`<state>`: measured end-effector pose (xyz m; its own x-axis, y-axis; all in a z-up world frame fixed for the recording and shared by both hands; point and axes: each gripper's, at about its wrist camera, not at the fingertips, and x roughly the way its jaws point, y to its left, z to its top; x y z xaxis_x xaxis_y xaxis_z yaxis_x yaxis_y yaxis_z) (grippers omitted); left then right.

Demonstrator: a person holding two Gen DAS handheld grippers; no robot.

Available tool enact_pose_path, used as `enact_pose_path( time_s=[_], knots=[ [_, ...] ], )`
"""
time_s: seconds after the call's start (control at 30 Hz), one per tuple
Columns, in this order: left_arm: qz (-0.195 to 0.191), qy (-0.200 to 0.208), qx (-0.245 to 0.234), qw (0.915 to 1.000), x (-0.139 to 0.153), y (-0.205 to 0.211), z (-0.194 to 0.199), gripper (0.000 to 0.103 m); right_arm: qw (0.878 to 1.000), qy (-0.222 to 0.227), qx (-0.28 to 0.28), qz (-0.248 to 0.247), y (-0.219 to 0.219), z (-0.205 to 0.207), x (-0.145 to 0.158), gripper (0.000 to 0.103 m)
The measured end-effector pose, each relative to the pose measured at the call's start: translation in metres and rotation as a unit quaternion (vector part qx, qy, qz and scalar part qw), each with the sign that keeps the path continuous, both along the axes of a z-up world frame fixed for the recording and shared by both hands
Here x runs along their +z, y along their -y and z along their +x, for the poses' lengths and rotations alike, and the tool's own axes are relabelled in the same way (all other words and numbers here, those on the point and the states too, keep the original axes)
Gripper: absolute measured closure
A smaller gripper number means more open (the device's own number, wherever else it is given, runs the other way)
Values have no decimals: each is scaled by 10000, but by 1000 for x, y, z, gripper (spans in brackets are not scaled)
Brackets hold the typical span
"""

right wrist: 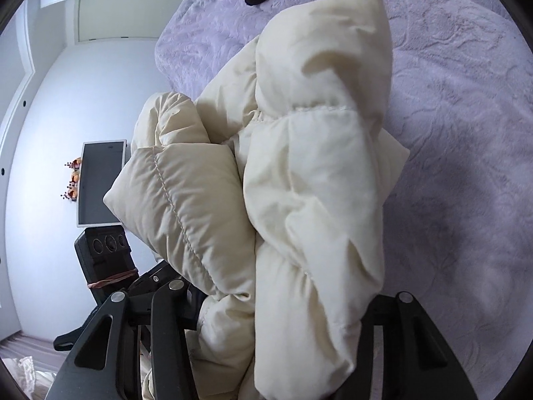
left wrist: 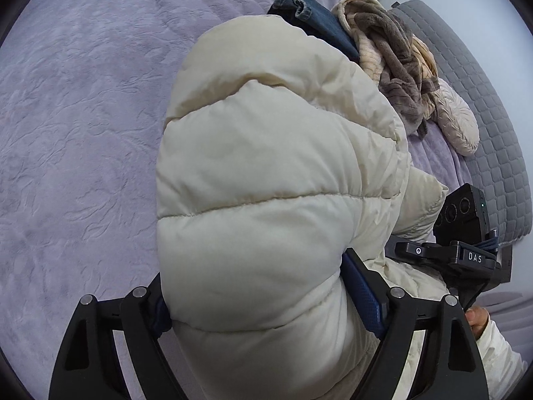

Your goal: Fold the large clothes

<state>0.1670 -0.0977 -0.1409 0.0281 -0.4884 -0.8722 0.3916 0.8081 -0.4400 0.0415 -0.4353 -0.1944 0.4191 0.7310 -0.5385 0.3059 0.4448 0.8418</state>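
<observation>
Both tongs, left (left wrist: 266, 303) and right (right wrist: 276, 306), clamp the puffy jacket (left wrist: 266, 173); slick, bulky fabric may slip out or spring open over the bed (left wrist: 73, 126).

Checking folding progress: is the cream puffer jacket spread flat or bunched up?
Bunched up. The puffer jacket is gathered in thick puffy layers, held by both the left gripper and right gripper, above the purple bedspread.

The cream puffer jacket (left wrist: 266, 183) hides both grippers' jaws and part of the jeans (left wrist: 316, 16).
</observation>
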Motion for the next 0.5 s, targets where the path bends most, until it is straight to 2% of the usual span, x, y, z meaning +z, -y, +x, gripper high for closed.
enact_pose_path(
  time_s=[0.07,0.33,0.5],
  knots=[
    [94,-26,54,9999,-3,-14,-5,16,10000,-65,31,63,-12,-3,-3,51],
    [635,72,271,9976,-25,-62,-20,16,9994,-261,219,-35,-69,32,-22,51],
    [704,127,352,9968,-41,-76,-26,16,9986,-341,319,-261,-73,45,-24,51]
  ],
)
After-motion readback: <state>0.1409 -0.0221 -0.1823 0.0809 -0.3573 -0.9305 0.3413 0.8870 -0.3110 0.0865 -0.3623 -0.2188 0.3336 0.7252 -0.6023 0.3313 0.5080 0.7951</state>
